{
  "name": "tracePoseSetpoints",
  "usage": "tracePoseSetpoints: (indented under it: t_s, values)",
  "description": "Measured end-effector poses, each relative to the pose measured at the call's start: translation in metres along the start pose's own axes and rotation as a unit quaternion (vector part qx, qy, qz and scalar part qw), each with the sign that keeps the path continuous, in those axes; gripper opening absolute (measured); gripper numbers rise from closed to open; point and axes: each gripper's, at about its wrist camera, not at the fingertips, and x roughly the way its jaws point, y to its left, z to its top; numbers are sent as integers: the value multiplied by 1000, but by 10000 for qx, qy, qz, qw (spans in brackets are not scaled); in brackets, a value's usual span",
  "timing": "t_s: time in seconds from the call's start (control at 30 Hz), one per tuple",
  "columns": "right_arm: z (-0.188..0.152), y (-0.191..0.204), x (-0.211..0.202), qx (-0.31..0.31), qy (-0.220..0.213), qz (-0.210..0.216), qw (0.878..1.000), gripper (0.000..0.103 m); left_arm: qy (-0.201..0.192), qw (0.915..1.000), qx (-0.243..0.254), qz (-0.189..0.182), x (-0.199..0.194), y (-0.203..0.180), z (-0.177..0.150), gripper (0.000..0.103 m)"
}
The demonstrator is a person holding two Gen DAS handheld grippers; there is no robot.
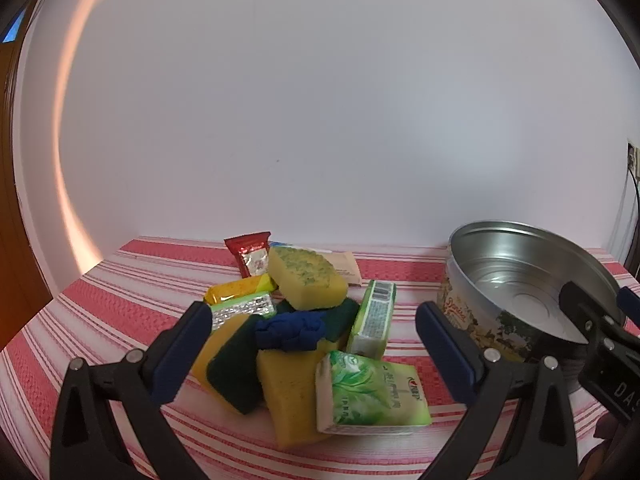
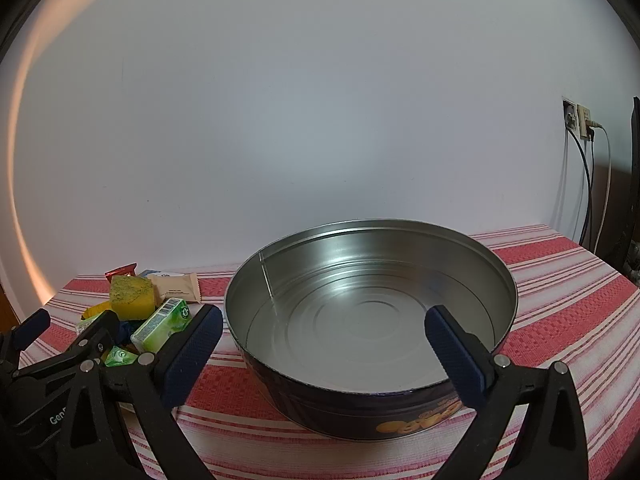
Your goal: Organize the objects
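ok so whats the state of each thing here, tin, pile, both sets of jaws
round tin: upright, lid off, empty inside
pile of sponges and packets: heaped on the striped cloth, left of the tin, none in it yet
blue cloth bundle: knotted, lying on top of the pile
left gripper: jaws wide open, holding nothing
right gripper: jaws wide open, holding nothing

You have soft, even, rather dim light in both views, with no hard shadows on the red-and-white striped cloth (image 1: 120,280). A warm orange arc of light curves up the plain white wall (image 1: 320,100) from nine to eleven o'clock. Expect strong fisheye bending and black vignetting at every corner. The round silver metal tin (image 2: 370,312) carries mild glare streaks on its inner wall. Your nearest black gripper arms at six o'clock read slightly soft; the centre is sharp.
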Motion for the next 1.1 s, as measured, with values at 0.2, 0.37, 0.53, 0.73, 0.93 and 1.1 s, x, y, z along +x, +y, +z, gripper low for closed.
tracePoseSetpoints:
  t_s: [0.2,0.37,0.53,0.73,0.93,1.1]
  values:
    - [0,0,0,-10,23,-15,10000,102,22,10000,-22,12,-1,1,2,103]
    - [-1,0,2,-14,38,-38,10000,102,28,10000,-3,11,-1,1,3,103]
    - [-1,-1,2,-18,47,-36,10000,102,46,10000,-14,17,-1,0,3,103]
    - [-1,-1,0,-34,76,-37,10000,102,70,10000,-22,6,1,0,3,103]
    - [-1,-1,1,-32,78,-41,10000,102,106,9999,-34,-18,3,1,4,103]
    - [-2,-2,4,-29,82,-43,10000,102,127,9999,-44,-39,3,2,3,103]
